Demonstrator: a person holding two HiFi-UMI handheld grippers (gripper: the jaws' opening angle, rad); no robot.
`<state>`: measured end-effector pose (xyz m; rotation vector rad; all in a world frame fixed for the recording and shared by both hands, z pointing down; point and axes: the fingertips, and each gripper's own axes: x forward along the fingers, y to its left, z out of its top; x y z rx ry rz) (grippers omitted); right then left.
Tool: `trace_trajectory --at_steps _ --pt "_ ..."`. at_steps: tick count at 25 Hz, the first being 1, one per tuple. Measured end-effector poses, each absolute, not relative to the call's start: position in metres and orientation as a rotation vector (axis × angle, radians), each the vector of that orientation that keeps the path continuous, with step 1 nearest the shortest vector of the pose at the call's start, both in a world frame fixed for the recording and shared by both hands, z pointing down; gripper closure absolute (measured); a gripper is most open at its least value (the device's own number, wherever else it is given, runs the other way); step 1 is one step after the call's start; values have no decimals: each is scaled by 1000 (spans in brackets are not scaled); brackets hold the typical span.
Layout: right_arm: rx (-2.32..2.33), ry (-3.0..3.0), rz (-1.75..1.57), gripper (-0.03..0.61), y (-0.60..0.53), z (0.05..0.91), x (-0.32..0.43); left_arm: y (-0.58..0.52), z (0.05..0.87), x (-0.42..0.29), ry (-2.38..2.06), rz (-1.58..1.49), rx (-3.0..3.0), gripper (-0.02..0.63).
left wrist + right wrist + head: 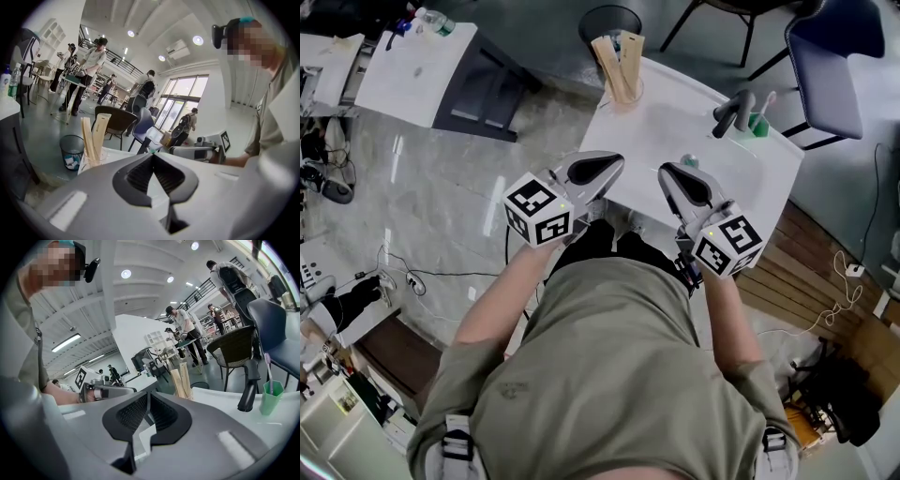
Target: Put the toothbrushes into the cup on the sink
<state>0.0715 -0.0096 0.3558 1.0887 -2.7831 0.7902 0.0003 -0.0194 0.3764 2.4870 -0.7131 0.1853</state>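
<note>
Toothbrush [768,99] [268,366]: one, pale handle, standing head-up in the green cup [757,123] [271,397] at the sink's [675,127] right rear, just beside the black tap [731,112] [248,385].

Packs [619,64] [93,136] [181,378]: several long beige ones, standing upright in a clear cup [623,92] [89,161] at the sink's left rear corner. Probably boxed toothbrushes; the print is too small to read. No loose brush is visible on the sink top.

Left gripper [605,171] [152,157]: jaws pressed together, nothing between the pads. It hovers over the sink's near edge, pointing toward the packs.
Right gripper [675,178] [147,397]: jaws also pressed together and empty, beside the left one and well apart from the green cup.

Handling, by judgement:
- Packs look light and stiff along their length, but the card walls would dent. Take one across its flat faces, on the part above the cup rim, and lift straight up so the clear cup does not tip.
- The bare brush is light, slim and smooth, so it is likely to slip or swivel. Pinch it mid-handle, clear of the bristles.
- Both cups look light and could slide or topple if knocked.

Stage unclear: either not begun or just finished.

Outside: wire bin [609,21] [71,152] on the floor behind the sink.
</note>
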Motion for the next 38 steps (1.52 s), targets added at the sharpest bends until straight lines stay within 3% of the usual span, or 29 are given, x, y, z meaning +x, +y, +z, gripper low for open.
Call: trace_trajectory --at_steps 38 --pt "1069 -2773 783 566 -6 357 69 -12 373 -4 -723 223 2515 609"
